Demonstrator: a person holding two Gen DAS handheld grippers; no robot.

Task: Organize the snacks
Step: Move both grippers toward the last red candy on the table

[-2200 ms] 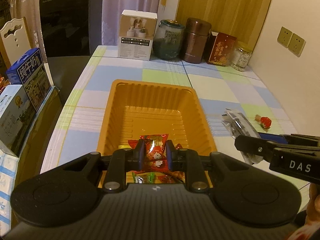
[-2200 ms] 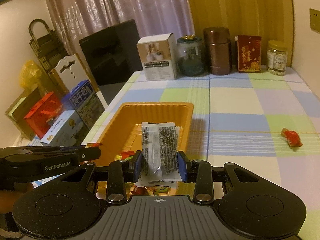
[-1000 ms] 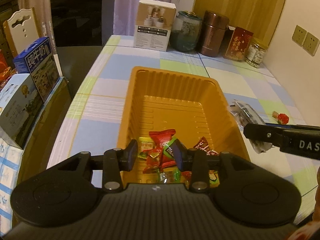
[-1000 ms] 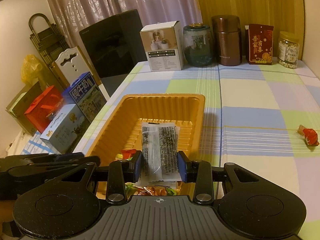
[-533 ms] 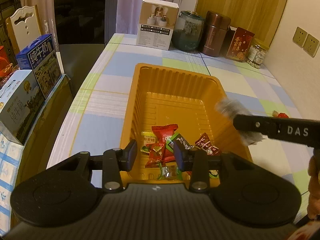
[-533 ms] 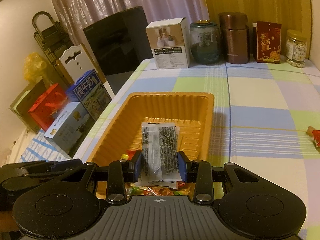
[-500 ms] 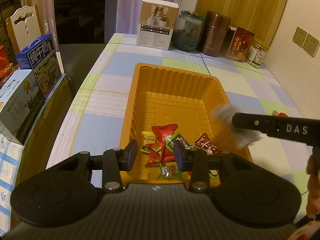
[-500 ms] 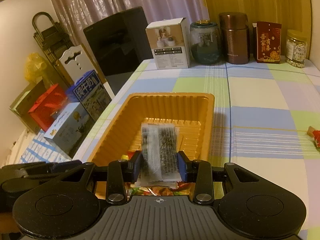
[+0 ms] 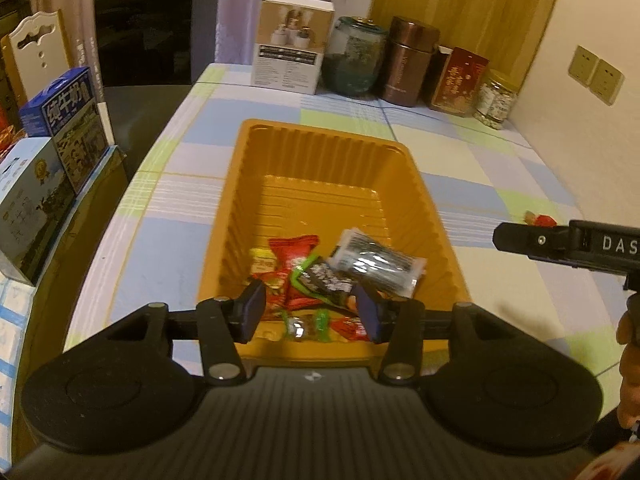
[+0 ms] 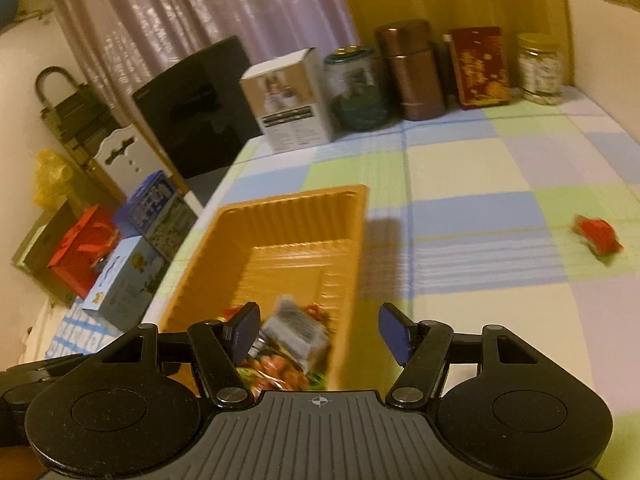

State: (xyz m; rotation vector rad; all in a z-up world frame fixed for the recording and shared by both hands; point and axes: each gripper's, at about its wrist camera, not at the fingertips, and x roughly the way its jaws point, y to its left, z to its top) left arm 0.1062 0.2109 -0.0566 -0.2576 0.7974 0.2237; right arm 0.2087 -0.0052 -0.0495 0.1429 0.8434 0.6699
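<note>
A table under a checked cloth (image 9: 192, 240) of pale blue, green and white squares fills both views, with curtains and a wood-panelled wall behind it. Near its front edge sits the orange tray (image 9: 332, 152), a thin moulded plastic tub with ribbed walls and a ridged floor. At its near end lies a small heap of wrapped candies (image 9: 296, 276), glossy red and green foil, and on top of them, toward the tray's right wall, the clear seaweed packet (image 9: 376, 262), flat, crinkled and dark inside. The right gripper (image 10: 320, 332) has just been opening and its jaws now stand wide apart with nothing between them, the packet lying below in the tray. The left gripper (image 9: 310, 312) hovers over the near rim; its jaws have just been opening too, and they stand apart and hold nothing. Most of the sorting looks done: one red-wrapped candy (image 10: 598, 236) is left out on the cloth, well to the right of the tray. Along the far edge stand a white carton (image 9: 292, 44), a glass jar (image 9: 354, 60) and a brown metal canister (image 9: 410, 64).
</note>
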